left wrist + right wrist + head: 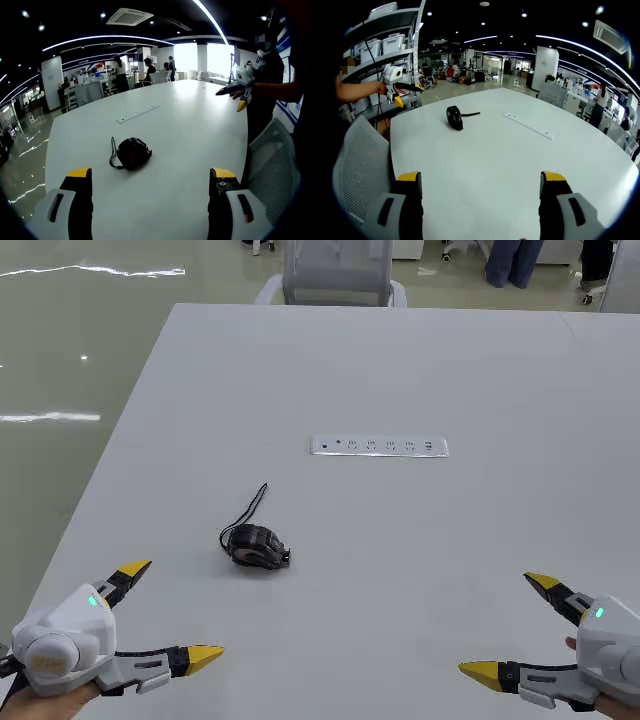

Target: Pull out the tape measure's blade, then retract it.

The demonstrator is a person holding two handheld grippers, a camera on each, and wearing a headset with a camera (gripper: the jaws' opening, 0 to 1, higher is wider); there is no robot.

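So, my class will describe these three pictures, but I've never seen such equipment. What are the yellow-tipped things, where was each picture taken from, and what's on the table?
No robot here: a person holds a two-jaw tool, a gripper, in each hand. The head view comes from a camera on the person's head, looking down at the left gripper and the right gripper. The two round pictures come from cameras riding on each gripper, looking out between its yellow-tipped jaws. On the white table lie a black tape measure with a cord, and a white power strip farther away. Both grippers are open and hold nothing; the tape measure lies untouched.
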